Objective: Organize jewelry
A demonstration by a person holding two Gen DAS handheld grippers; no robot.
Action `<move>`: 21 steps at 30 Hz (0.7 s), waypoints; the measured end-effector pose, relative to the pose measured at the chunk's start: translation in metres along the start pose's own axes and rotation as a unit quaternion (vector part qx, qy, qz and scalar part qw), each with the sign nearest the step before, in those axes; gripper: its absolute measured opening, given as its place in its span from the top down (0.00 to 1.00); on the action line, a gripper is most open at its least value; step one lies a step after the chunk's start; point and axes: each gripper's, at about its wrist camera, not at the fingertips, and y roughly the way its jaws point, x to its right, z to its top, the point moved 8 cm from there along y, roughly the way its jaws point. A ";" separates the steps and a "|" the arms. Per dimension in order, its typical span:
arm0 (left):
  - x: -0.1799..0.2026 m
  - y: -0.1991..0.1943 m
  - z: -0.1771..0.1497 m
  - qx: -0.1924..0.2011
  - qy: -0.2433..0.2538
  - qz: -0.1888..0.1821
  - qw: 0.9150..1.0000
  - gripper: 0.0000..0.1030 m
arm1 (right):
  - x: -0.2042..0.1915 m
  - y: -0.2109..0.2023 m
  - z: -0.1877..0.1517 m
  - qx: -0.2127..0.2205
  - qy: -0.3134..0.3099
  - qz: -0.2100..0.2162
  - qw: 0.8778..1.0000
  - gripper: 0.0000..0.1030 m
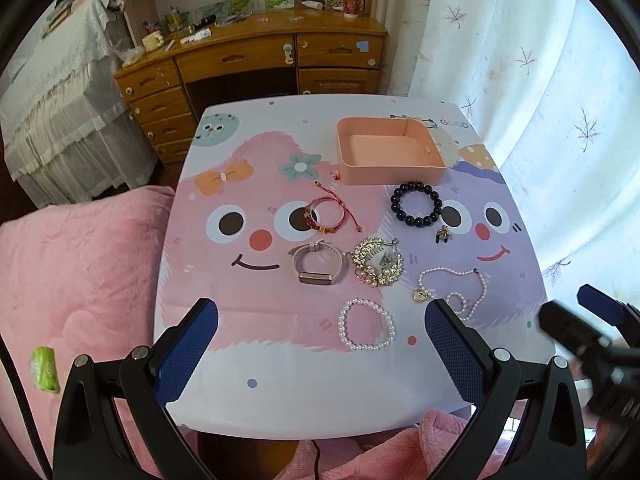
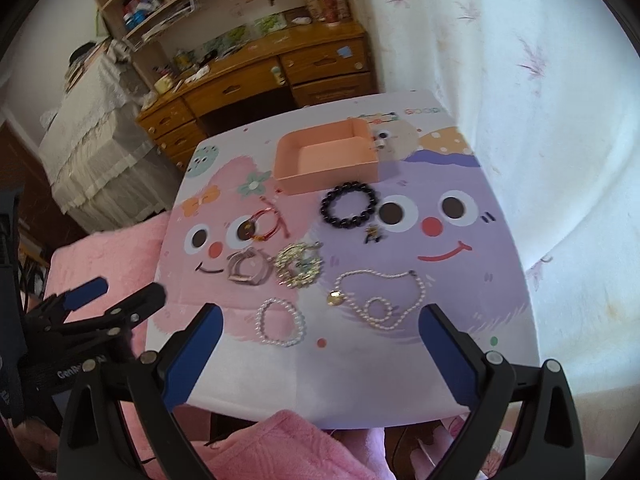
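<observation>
Jewelry: lies spread on the table (image 1: 280,392) before the box (image 1: 390,168).
Box: pink, rectangular, open top.
Pieces: white pearl bracelet (image 1: 366,325), round; black bead bracelet (image 1: 417,205), glossy; gold comb (image 1: 378,264); pearl necklace (image 2: 384,300).
Left gripper (image 1: 320,356): fingers wide apart, holding nothing.
Right gripper (image 2: 320,356): the same.
Left view only: green packet (image 1: 43,368) on pink blanket (image 1: 80,280).

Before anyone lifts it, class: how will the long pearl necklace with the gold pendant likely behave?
The pearl necklace lies in loose curves and a coil, so it probably hangs floppy. Its round beads may slip. The gold pendant would likely swing.
</observation>
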 end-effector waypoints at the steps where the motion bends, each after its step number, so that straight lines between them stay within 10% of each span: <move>1: -0.001 0.003 -0.001 -0.006 -0.002 -0.006 1.000 0.01 | 0.007 -0.002 0.000 0.006 0.000 -0.012 1.000 0.04; 8: 0.005 0.039 -0.023 -0.062 0.053 -0.021 0.996 0.01 | 0.046 0.008 -0.019 0.034 -0.071 -0.079 0.994 0.04; 21: 0.047 0.127 -0.073 -0.076 0.129 -0.064 0.987 0.01 | 0.041 0.100 -0.082 0.031 -0.198 -0.028 0.979 0.17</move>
